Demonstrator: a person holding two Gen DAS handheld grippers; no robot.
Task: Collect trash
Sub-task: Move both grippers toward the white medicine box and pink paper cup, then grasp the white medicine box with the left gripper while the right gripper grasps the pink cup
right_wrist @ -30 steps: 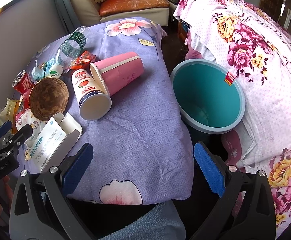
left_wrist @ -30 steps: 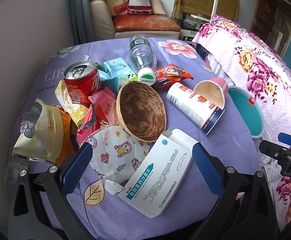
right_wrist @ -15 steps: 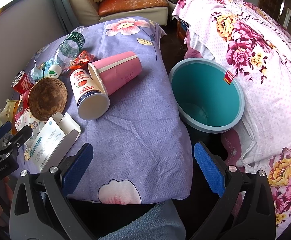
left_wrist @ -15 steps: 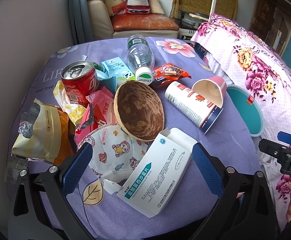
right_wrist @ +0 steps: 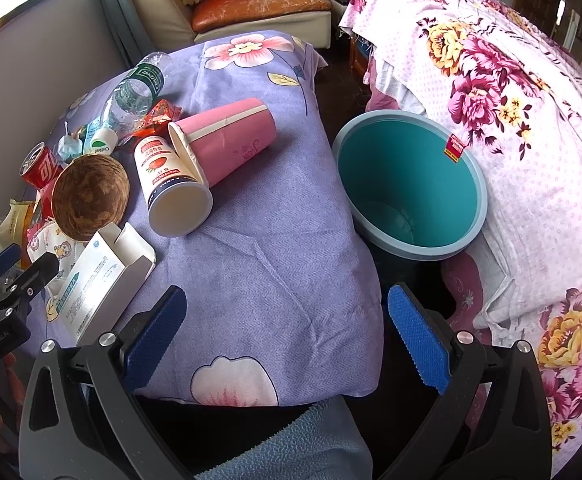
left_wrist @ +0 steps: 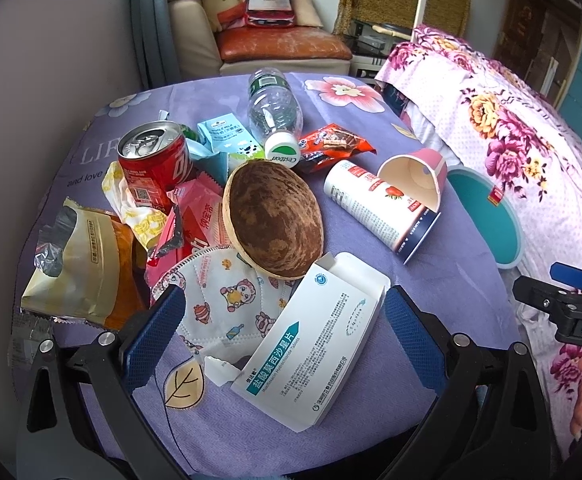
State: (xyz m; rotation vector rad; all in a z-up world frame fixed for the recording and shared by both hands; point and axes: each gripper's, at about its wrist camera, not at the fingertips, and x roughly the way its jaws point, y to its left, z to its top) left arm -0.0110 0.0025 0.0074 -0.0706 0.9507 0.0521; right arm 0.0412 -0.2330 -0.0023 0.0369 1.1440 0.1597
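Trash lies on a purple cloth-covered table: a white medicine box, a child's face mask, a brown coconut shell, a red can, a white cup and a pink cup lying on their sides, a plastic bottle, and snack wrappers. My left gripper is open, low over the medicine box. My right gripper is open and empty above the table's near edge. The teal trash bin stands right of the table.
A tan snack bag lies at the table's left edge by a grey wall. A bed with a floral cover is on the right behind the bin. A sofa stands beyond the table. A blue towel is below the right gripper.
The left gripper has crept slightly forward over the medicine box. The right gripper's view has barely shifted. Nothing was grasped.
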